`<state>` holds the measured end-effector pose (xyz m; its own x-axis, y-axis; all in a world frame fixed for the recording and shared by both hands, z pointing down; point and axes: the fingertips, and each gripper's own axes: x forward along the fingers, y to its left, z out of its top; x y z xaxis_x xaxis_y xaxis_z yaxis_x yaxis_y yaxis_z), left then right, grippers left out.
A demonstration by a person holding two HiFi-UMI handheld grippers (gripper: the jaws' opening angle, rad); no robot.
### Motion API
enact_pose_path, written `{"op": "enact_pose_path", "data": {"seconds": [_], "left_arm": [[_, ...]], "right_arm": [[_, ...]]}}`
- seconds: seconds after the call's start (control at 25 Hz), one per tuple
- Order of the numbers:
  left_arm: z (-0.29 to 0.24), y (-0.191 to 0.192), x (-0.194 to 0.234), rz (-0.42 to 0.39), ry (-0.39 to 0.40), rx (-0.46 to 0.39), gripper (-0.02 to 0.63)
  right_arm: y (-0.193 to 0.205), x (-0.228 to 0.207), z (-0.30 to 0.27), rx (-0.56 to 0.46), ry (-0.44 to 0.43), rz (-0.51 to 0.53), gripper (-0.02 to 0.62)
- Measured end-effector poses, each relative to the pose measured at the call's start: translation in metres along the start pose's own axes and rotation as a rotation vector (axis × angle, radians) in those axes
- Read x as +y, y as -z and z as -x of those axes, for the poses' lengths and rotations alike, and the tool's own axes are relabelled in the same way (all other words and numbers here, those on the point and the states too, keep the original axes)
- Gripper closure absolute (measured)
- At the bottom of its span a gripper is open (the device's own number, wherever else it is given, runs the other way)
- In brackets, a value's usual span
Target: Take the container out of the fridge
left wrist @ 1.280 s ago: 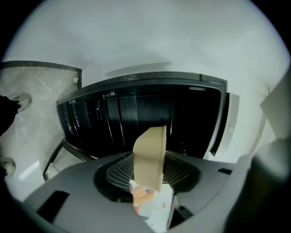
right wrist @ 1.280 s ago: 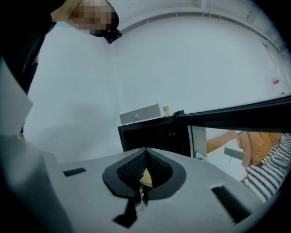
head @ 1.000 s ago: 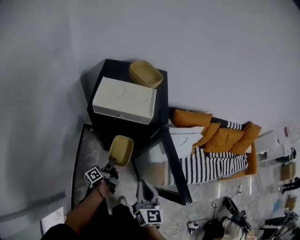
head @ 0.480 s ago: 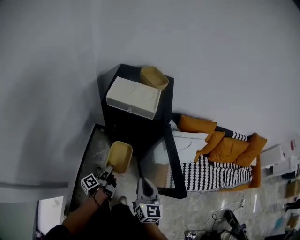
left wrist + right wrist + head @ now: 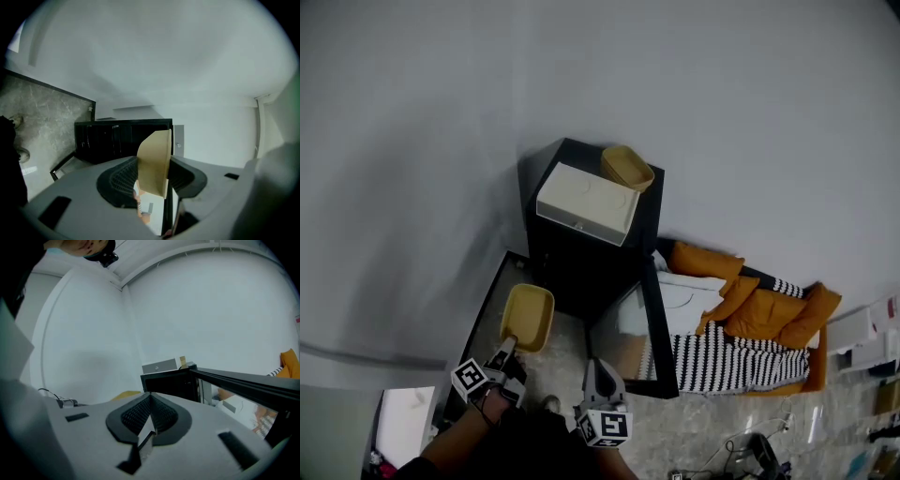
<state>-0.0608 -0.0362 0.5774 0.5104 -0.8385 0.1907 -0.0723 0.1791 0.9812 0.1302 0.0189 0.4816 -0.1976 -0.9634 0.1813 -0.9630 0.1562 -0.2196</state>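
A yellow oval container [image 5: 526, 317] hangs in front of the open black fridge [image 5: 581, 267], with my left gripper [image 5: 507, 345] shut on its near rim. In the left gripper view the container [image 5: 154, 161] stands edge-on between both pads, the fridge [image 5: 117, 138] behind it. My right gripper [image 5: 593, 366] is held low beside the glass fridge door [image 5: 649, 342]; its jaws are shut on nothing [image 5: 150, 414]. A white box [image 5: 586, 202] and a second yellow container [image 5: 627, 167] rest on the fridge top.
A sofa with orange cushions [image 5: 755, 305] and a striped blanket [image 5: 727, 361] stands right of the fridge. The open door [image 5: 243, 383] juts out toward me. A white sheet [image 5: 403, 422] lies on the marble floor at the lower left.
The fridge now looks smaller and farther off. My left gripper has drawn the yellow container back from the fridge, down and left. The right gripper stays shut and low.
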Motion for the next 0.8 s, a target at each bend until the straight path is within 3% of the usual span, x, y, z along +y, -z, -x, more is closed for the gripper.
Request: {"op": "enact_pose_path", "data": {"seconds": [0.4,0.8], "left_arm": [[0.039,-0.034,-0.039,-0.001,0.024,-0.014,0.428],[0.063,-0.047,-0.057,0.009,0.063,0.037,0.428]], "right_arm": [[-0.007,0.028,-0.006,-0.008,0.036,0.027,0.595],[-0.017,0.073,0.003,-0.023,0.052,0.016,0.595]]}}
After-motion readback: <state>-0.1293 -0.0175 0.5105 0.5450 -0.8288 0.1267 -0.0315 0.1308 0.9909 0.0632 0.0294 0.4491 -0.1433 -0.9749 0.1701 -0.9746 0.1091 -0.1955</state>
